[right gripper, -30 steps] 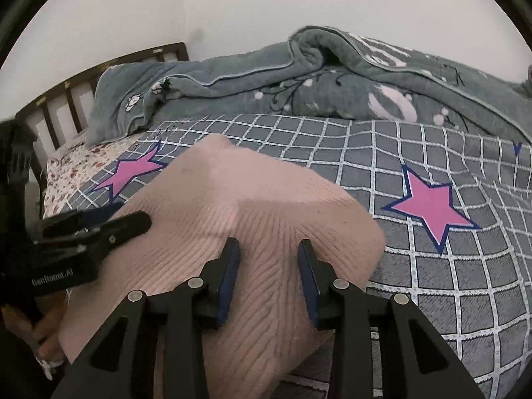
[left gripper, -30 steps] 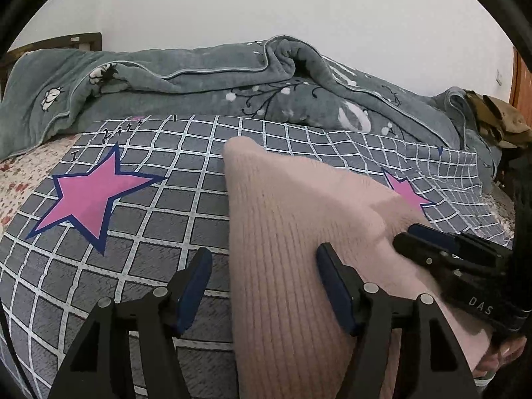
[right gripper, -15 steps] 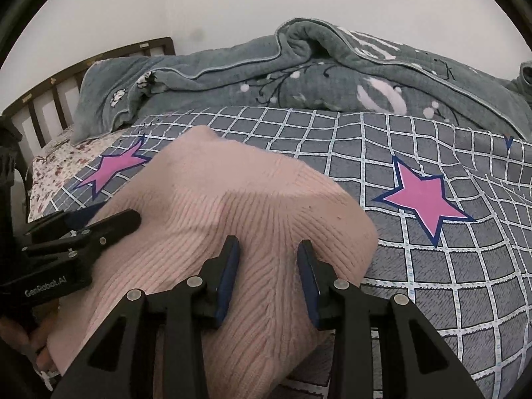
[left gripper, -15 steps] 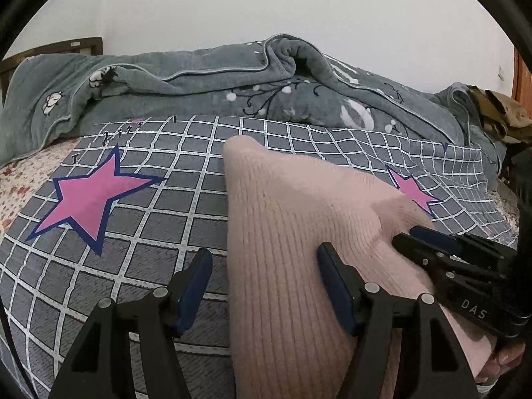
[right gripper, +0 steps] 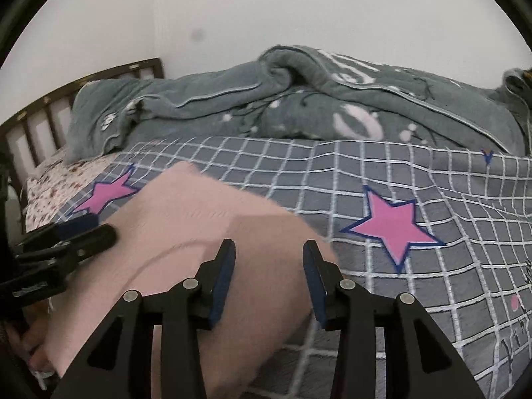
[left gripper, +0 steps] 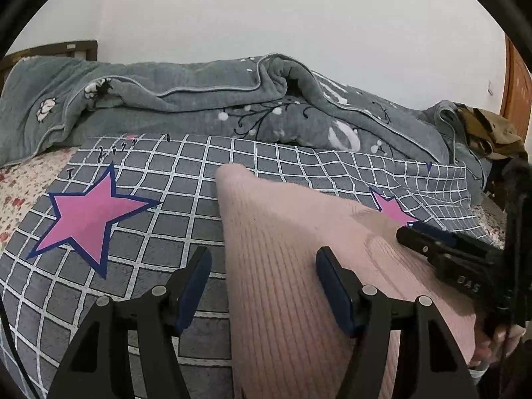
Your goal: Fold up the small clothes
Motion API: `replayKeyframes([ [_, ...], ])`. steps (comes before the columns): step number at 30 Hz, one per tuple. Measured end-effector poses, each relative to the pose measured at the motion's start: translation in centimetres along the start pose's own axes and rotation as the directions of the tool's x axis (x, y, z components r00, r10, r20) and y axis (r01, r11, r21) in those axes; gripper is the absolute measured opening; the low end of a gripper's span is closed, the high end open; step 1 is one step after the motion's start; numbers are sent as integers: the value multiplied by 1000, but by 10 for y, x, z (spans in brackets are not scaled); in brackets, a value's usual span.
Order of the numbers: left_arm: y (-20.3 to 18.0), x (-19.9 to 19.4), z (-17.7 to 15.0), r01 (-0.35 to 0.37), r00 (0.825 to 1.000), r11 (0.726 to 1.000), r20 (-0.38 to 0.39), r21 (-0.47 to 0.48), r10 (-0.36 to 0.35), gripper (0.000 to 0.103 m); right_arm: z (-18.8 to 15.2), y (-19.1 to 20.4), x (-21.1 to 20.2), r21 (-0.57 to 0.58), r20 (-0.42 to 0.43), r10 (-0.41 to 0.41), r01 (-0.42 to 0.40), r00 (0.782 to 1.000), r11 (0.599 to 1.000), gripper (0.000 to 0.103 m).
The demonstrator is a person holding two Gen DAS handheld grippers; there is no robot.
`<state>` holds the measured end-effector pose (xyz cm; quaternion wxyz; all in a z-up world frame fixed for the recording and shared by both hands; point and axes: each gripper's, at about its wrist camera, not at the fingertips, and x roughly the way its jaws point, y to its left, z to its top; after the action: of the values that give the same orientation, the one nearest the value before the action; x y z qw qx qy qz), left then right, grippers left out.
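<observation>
While both grippers angle downward over the bed, a pink ribbed knit garment [left gripper: 299,266] lies folded on the grey checked bedcover [left gripper: 149,232] with pink stars, its far corner pointing toward the rumpled grey-green blanket [left gripper: 232,106] heaped along the wall.

Seen from its own camera, the left gripper [left gripper: 262,286] is tilted down over the garment's left edge. Its jaws stand well apart: the left finger sits over bare bedcover just beside the knit, the right finger over the knit itself, and the garment's edge runs between them. Neither pad presses on the cloth, so this claw is released. From the right wrist view the same gripper [right gripper: 96,229] reaches in from the left margin, its tips over the garment's left part, with a bit of a hand [right gripper: 30,342] visible below it at the picture's edge.

The right gripper [right gripper: 269,279] also points downward, over the near right part of the garment. Its jaws are opening; pink knit shows in the gap between the blue pads [right gripper: 222,282], but the pads stand clear of it rather than pinching, so nothing is grasped. The view is somewhat blurred. From the left wrist view this gripper [left gripper: 412,232] comes in from the right, its black fingers lying low across the garment's right side, with fingertips of the person's hand [left gripper: 492,345] showing beneath the handle.

A wooden headboard [right gripper: 66,99] stands at the far left, and an olive-brown cloth [left gripper: 488,133] lies at the blanket's right end.
</observation>
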<state>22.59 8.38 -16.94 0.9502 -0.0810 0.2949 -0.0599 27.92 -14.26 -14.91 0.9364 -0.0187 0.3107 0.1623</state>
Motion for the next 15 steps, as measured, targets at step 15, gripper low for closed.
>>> replayKeyframes([
  [15, 19, 12, -18, 57, 998, 993, -20, -100, -59, 72, -9, -21, -7, 72, -23, 24, -22, 999, 997, 41],
])
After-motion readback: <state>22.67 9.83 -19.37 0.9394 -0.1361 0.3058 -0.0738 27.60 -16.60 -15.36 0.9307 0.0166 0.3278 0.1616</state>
